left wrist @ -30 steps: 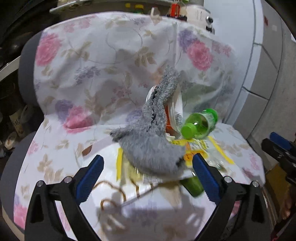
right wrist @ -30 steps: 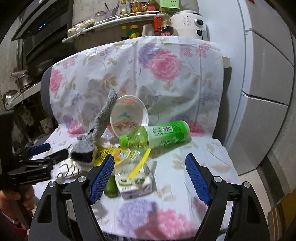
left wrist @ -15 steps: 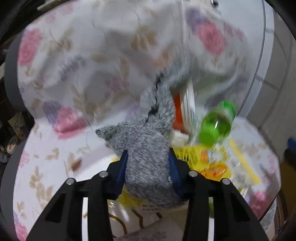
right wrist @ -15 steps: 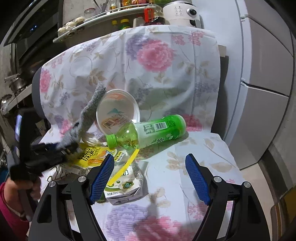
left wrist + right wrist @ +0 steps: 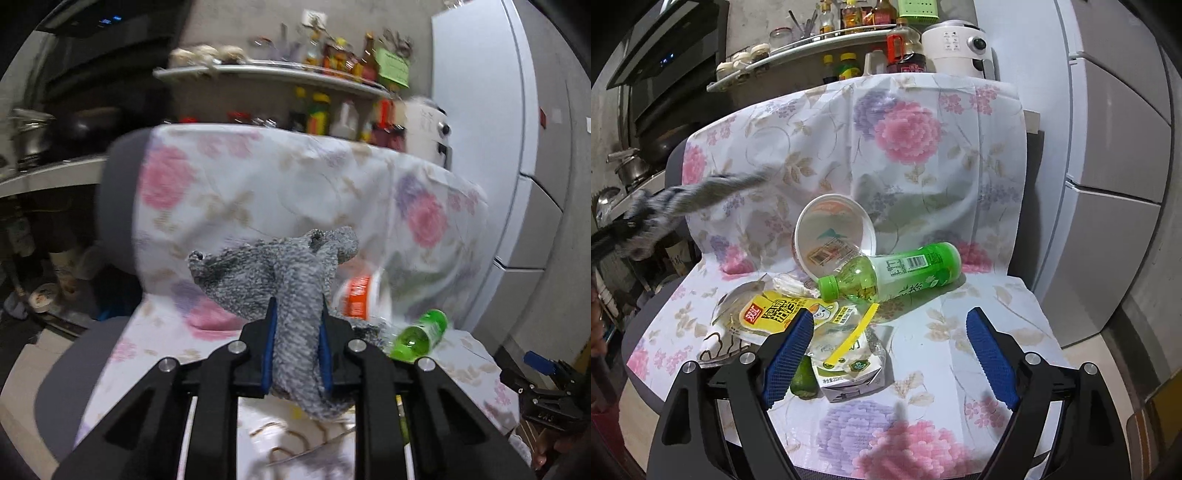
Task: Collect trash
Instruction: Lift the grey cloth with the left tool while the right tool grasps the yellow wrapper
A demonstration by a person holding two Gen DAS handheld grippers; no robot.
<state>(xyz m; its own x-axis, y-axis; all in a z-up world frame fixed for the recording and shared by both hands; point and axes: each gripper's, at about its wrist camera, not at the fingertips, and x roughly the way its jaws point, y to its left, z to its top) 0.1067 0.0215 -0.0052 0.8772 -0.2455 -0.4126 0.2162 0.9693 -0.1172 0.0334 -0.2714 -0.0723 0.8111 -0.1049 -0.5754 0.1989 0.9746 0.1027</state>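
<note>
Left hand-held gripper, whose jaws have just been closing, pinches one grey sock at its middle above the chair; it looks soft, light and floppy, so its ends hang loose. Right hand-held gripper stays spread and empty over one green bottle, one bowl, one carton and one yellow pouch.

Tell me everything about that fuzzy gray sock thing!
The gray sock is a soft, fuzzy knit, speckled light and dark gray, limp and crumpled. The left gripper has just been closing on it, and its blue-padded fingers now pinch the sock's middle. One end flops forward and up past the fingers; the other hangs down below them. In the right wrist view it trails through the air at the left, clear of the flowered cloth and the trash pile. Only the fingers touch it.
</note>
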